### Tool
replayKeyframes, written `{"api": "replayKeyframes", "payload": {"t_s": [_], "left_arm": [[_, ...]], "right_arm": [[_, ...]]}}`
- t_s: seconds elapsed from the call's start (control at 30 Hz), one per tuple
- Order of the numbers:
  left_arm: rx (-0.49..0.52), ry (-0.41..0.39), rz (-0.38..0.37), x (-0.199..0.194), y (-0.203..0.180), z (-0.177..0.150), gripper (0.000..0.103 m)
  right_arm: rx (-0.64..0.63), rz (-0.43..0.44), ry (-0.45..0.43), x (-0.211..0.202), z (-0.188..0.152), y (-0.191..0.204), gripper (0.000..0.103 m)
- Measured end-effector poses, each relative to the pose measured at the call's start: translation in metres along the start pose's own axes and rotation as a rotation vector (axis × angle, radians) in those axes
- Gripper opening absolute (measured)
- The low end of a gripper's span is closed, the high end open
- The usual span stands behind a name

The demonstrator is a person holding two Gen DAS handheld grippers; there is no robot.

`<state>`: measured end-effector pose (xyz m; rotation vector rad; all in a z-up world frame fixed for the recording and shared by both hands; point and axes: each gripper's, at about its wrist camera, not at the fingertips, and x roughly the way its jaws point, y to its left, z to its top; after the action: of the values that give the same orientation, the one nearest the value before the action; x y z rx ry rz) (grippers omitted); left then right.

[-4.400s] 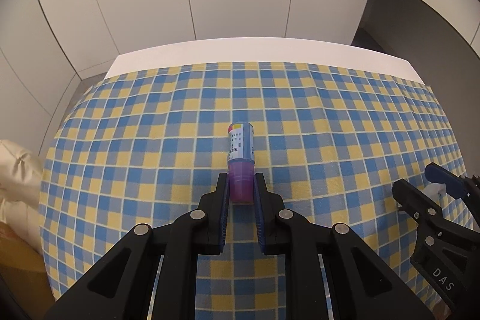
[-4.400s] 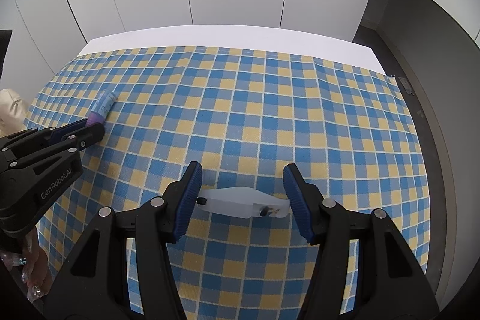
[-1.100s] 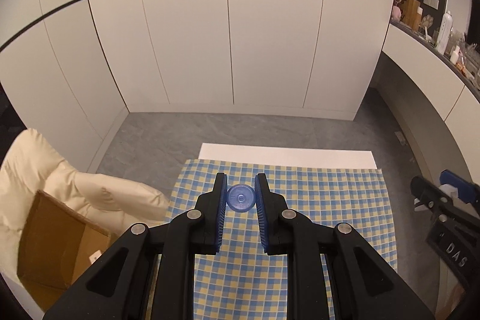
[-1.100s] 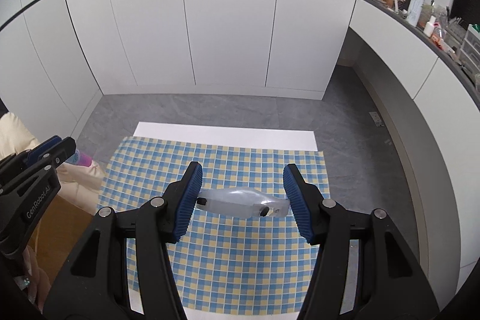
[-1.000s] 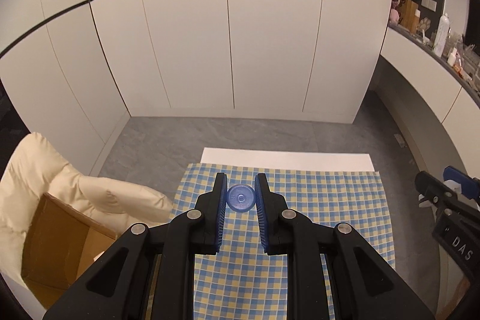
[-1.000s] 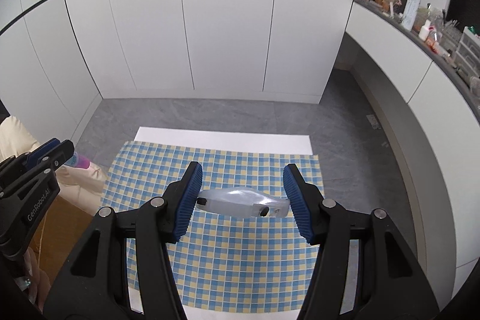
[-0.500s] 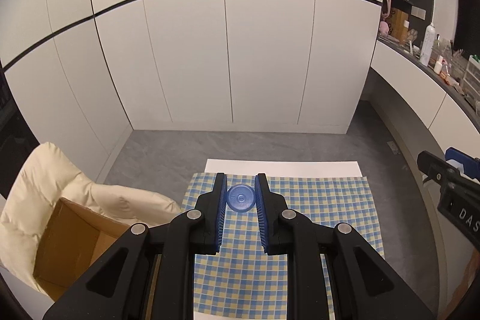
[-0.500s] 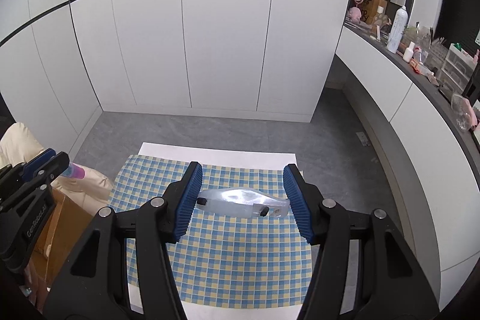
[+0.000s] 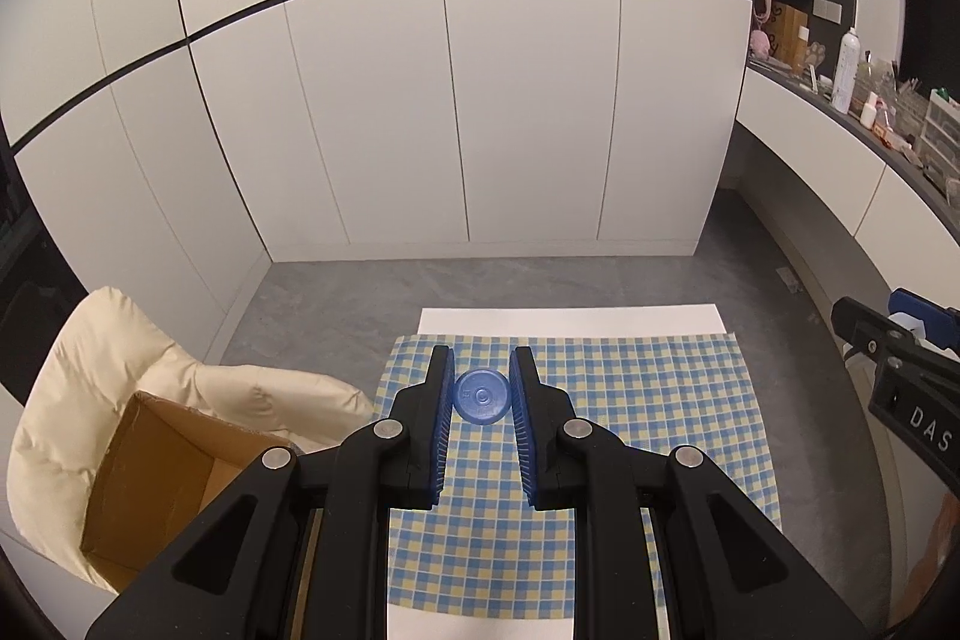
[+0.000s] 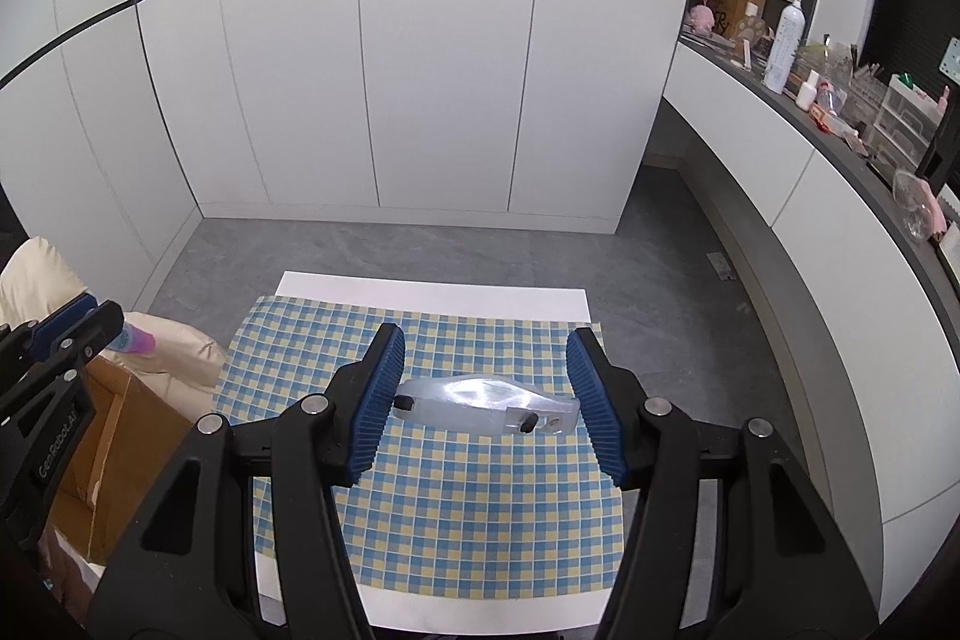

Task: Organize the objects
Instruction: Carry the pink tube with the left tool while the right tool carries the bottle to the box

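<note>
Both grippers have risen high above the blue-and-yellow checked cloth (image 10: 456, 508), left gripper (image 9: 480, 400) clamping the blue-capped purple tube (image 9: 480, 396), right gripper (image 10: 483, 403) pinching the clear plastic piece (image 10: 480, 405) endwise, which could pivot and drop.

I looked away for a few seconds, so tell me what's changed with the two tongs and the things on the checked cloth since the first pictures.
Both tongs have lifted their loads off the checked cloth, which now lies far below. The left tongs stay clamped on the blue-capped tube, now seen cap-on; the right tongs still hold the clear plastic piece across its length. Neither grip was let go.
</note>
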<state>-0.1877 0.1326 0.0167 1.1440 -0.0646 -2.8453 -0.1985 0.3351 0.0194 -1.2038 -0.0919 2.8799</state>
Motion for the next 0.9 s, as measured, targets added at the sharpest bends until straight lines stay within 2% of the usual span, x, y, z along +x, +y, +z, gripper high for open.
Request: {"api": "replayKeyframes", "payload": {"t_s": [0.13,0.3,0.47,0.7,0.9], "left_arm": [[0.006,0.007,-0.005,-0.004,-0.001,-0.005,0.018],[-0.021,0.012,-0.028,-0.017,0.002,-0.012,0.018],[-0.014,0.004,-0.010,-0.041,0.000,-0.027,0.018],[0.016,-0.028,0.026,-0.081,-0.009,-0.062,0.018],[0.018,-0.031,0.007,-0.112,-0.012,-0.095,0.018]], "right_arm": [[0.012,0.001,0.015,-0.002,-0.007,-0.003,0.059],[0.009,-0.037,0.019,-0.013,-0.018,-0.003,0.059],[-0.002,-0.051,0.003,-0.034,-0.035,-0.005,0.059],[0.000,-0.006,-0.012,-0.066,-0.065,-0.004,0.059],[-0.016,0.031,-0.006,-0.091,-0.105,0.002,0.059]]}}
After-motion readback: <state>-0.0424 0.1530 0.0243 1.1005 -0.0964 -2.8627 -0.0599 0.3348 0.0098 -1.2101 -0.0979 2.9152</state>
